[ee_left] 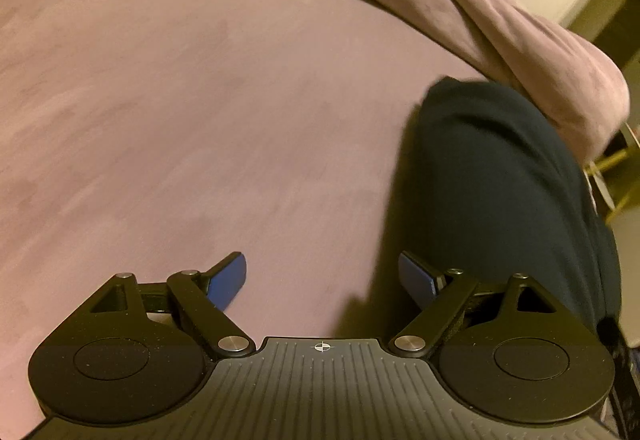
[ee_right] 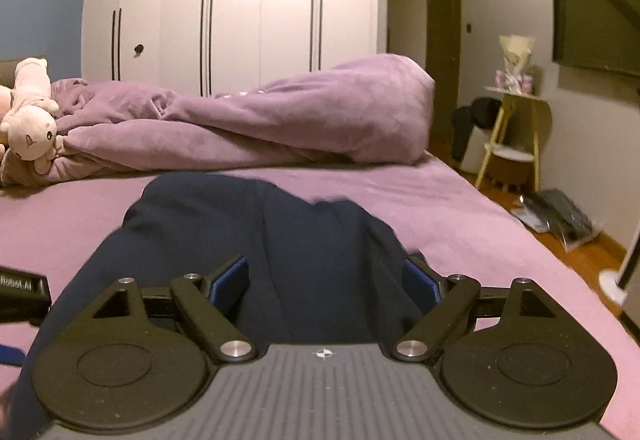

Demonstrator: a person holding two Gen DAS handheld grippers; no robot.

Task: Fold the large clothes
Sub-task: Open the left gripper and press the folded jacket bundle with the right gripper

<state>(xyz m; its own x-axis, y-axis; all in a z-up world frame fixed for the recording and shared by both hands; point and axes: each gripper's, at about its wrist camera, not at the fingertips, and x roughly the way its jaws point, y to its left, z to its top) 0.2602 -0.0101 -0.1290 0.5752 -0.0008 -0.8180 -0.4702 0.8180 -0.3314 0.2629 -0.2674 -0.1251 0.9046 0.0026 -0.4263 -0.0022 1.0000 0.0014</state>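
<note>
Since both tools hold nothing, the fold looks partly done and a new grab comes next, I think. The dark blue garment [ee_right: 280, 240] lies bunched on the purple bed [ee_right: 460, 208], near the heaped blanket [ee_right: 280, 120]. The right gripper [ee_right: 326, 282] hangs over it, tipped a little down, jaws wide apart. The left gripper [ee_left: 322, 280] points down at bare sheet, left of the cloth, jaws apart too. Next they must find an edge.

Crumpled duvet [ee_right: 280, 120], perhaps plush toy [ee_right: 30, 124]
</note>
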